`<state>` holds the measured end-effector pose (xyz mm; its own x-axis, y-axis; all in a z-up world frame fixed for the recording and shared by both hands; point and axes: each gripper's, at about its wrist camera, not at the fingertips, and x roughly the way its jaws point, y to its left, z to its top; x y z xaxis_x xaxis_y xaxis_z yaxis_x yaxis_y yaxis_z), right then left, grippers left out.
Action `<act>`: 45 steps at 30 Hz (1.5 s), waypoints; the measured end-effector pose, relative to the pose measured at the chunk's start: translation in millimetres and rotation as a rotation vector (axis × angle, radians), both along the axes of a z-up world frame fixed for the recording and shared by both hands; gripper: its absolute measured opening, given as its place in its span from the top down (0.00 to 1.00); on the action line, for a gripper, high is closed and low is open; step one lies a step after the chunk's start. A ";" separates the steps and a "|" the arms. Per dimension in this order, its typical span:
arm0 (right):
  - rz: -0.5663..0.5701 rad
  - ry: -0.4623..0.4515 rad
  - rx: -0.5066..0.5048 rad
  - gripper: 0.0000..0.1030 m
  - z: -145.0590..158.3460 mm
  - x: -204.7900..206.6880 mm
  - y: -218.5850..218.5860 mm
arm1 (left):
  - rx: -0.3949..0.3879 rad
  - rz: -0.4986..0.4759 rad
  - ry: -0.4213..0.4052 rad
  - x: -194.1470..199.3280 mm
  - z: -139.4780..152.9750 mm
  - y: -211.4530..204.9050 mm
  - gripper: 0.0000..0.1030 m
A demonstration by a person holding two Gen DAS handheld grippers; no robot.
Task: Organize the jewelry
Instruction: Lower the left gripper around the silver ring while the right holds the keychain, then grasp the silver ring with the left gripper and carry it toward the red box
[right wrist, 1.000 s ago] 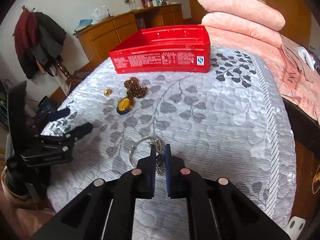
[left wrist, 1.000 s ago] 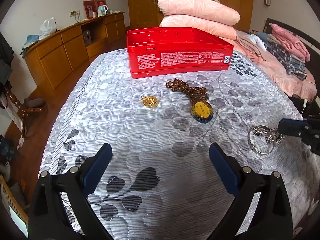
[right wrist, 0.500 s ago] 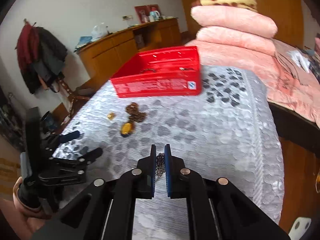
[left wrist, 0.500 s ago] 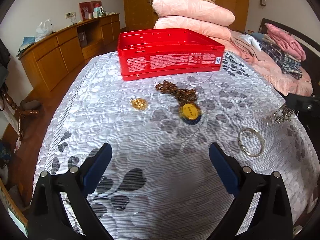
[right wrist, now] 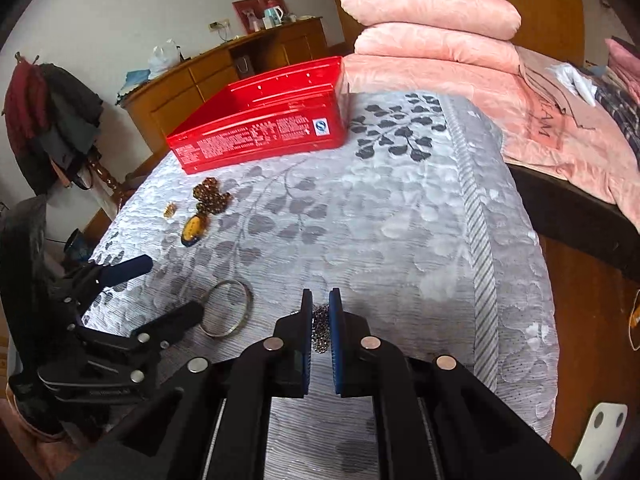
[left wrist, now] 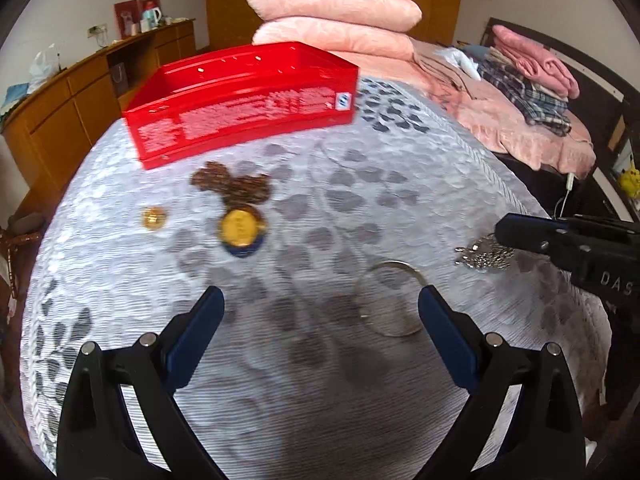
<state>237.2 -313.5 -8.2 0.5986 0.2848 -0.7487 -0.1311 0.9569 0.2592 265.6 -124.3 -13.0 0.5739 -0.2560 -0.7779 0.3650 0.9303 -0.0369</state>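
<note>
A red open box stands at the far end of the grey quilted bed. In front of it lie a brown bead necklace with a yellow pendant and a small gold piece. A silver bangle lies flat near my left gripper, which is open and empty above the quilt. My right gripper is shut on a silver chain, held above the quilt to the right of the bangle.
Pink pillows and folded clothes are piled beyond the box and at the right. A wooden sideboard runs along the far left wall. The quilt's right edge drops to the wooden floor.
My right gripper has lifted the silver chain off the bangle and raised it. My left gripper has moved forward and right, so the bangle now sits close to its right finger.
</note>
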 end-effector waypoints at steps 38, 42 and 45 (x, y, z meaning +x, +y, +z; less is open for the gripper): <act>0.044 0.033 -0.068 0.54 -20.2 1.2 13.1 | -0.001 0.012 0.013 3.5 -4.6 -2.7 0.54; 0.022 0.022 -0.140 0.72 -20.7 -1.4 15.1 | 0.005 0.011 0.016 3.6 -6.7 -3.0 0.54; 0.009 0.020 -0.151 0.81 -19.5 -4.7 13.3 | 0.007 0.013 0.012 3.1 -6.4 -3.0 0.54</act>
